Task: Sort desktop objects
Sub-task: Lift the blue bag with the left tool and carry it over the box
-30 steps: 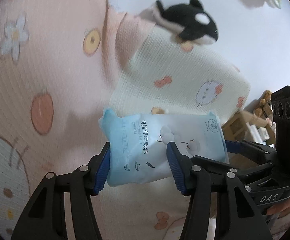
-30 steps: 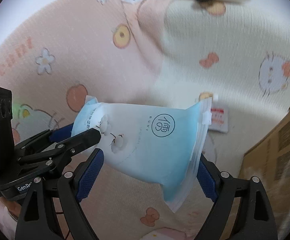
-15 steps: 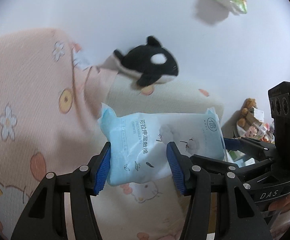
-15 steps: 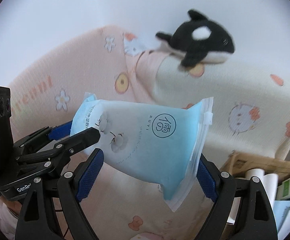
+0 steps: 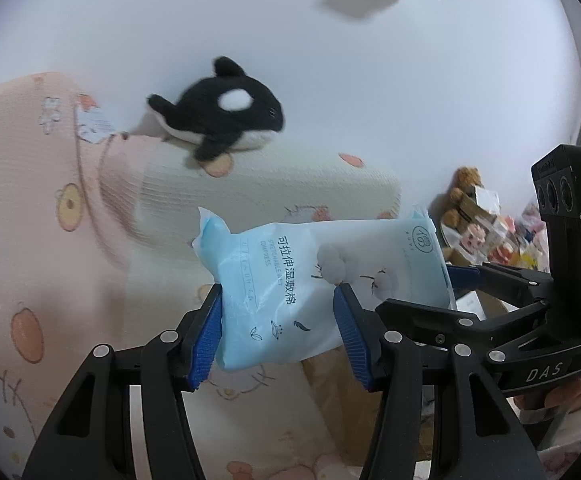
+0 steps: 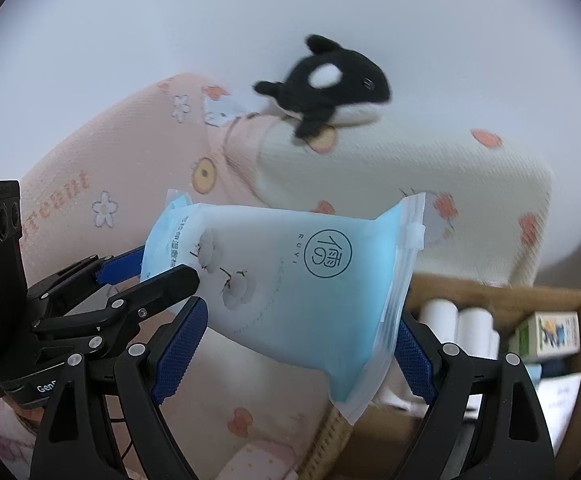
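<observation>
Above patterned bedding (image 5: 50, 208), blue pouch (image 5: 314, 280) between both grippers' pads (image 5: 206, 332).

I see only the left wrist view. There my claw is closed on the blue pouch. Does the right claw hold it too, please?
Observer: Yes. The right claw grips the blue pouch across its width, with a blue pad at each edge.
Operator: What is below the pouch on that side?
Observer: An open cardboard box, at the lower right, with white rolls in it.
Operator: Is anything else inside?
Observer: A small printed carton sits beside the rolls.
</observation>
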{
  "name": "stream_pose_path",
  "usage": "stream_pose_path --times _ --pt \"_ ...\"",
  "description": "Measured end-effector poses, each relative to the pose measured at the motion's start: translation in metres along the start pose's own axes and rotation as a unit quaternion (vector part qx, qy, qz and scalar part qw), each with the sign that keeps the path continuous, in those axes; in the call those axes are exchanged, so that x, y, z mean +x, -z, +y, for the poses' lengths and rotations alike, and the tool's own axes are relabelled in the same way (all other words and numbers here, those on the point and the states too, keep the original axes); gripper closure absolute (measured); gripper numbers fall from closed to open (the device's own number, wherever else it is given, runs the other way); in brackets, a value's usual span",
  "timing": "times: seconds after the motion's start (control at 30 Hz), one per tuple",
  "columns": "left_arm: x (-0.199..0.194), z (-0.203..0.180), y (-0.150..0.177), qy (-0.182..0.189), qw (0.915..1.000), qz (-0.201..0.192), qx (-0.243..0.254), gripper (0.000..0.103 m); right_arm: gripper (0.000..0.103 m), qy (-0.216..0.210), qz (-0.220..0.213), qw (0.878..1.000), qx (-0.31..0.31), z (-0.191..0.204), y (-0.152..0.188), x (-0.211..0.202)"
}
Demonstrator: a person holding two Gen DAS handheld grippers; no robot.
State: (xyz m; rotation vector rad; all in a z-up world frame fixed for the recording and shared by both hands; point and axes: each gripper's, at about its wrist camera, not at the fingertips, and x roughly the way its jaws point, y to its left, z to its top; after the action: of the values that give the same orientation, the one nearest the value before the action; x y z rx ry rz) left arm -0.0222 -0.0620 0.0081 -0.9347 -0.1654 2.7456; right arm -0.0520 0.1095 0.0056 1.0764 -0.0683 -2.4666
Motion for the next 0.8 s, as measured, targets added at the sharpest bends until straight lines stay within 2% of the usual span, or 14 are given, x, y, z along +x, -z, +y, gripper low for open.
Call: stream_pose_path --times 0.5,0.8 --pt "0.042 -0.067 0.000 0.035 0.9968 0.045 0.056 0.045 0.016 0.031 0.008 0.998 0.061 -0.069 0.029 -0.027" --pt "0.064 -0.097 0.013 0.078 0.9921 0.060 0.078 0.045 0.015 0.055 0.025 0.994 0.088 -0.104 0.048 -0.036"
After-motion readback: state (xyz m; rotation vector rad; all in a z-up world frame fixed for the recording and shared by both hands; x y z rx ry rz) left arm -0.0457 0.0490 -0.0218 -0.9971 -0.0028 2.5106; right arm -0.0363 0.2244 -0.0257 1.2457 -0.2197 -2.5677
